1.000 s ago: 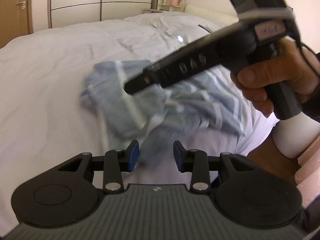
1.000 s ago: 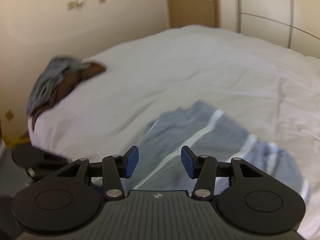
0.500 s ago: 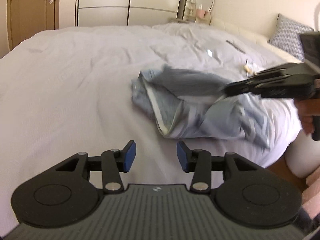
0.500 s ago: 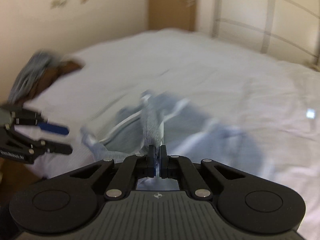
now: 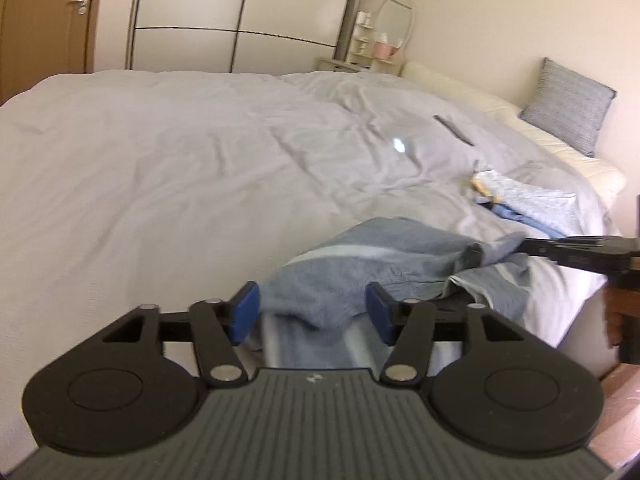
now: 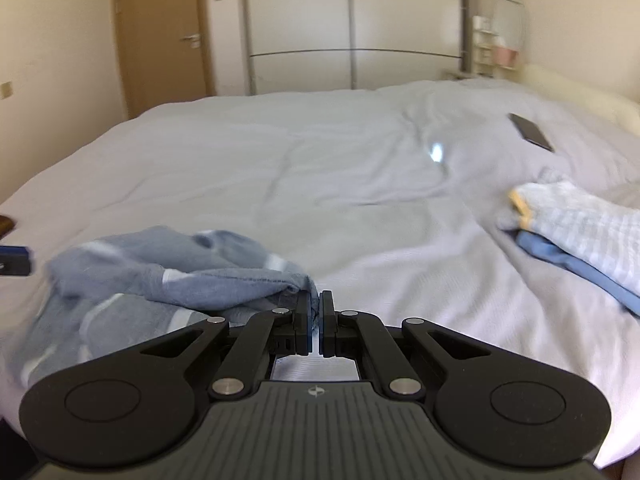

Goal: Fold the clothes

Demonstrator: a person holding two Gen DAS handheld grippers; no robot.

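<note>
On the bed's [image 5: 160, 160] near edge, the right gripper [image 6: 316, 320] pinches a corner of the crumpled blue garment [image 5: 360, 264] while the left gripper [image 5: 312, 312], jaws just widening, straddles another fold ungripped. Clamping an opposite corner would spread it. Beyond lie 2 folded pieces [image 6: 580, 232].

Your left wrist camera sits just behind the left gripper [image 5: 312, 312], angled down across the bed [image 5: 160, 168] toward the wardrobe [image 5: 240, 16]. Your right wrist camera sits likewise behind the right gripper [image 6: 316, 320], low and close. Both views share the blue garment [image 5: 380, 264], folded stack [image 6: 580, 232] and phone [image 6: 532, 132].
</note>
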